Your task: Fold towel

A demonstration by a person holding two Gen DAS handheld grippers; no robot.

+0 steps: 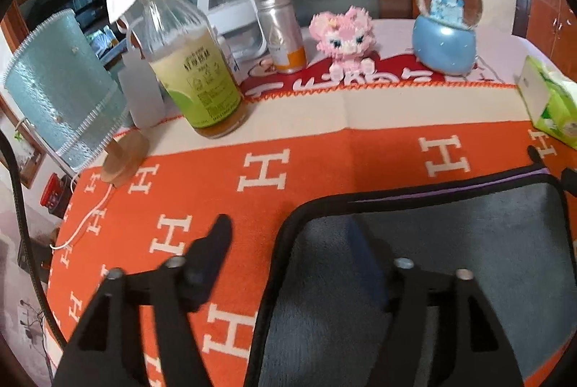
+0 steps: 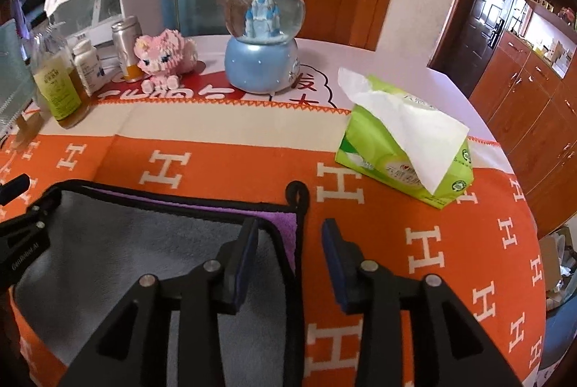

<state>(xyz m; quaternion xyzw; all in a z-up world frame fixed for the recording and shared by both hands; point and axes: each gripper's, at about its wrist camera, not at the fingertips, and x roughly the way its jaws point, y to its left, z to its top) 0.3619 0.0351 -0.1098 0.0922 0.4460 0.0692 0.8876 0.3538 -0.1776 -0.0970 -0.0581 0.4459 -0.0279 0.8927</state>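
Observation:
A grey towel (image 1: 450, 242) with black edging and a purple underside lies folded on the orange H-patterned cloth (image 1: 216, 152). It also shows in the right wrist view (image 2: 126, 242), with a purple strip (image 2: 285, 221) and a black hanging loop (image 2: 297, 192) at its far right corner. My left gripper (image 1: 292, 232) is open, straddling the towel's left edge: left finger over the cloth, right finger over the towel. My right gripper (image 2: 290, 235) is open, straddling the towel's right edge. The left gripper shows at the right wrist view's left edge (image 2: 21, 224).
Along the table's back stand a teal lamp (image 1: 61, 87), a juice bottle (image 1: 191, 62), a metal can (image 1: 281, 33), a pink toy cat (image 1: 342, 37) and a blue snow globe (image 1: 447, 22). A green tissue pack (image 2: 404, 152) lies right of the towel.

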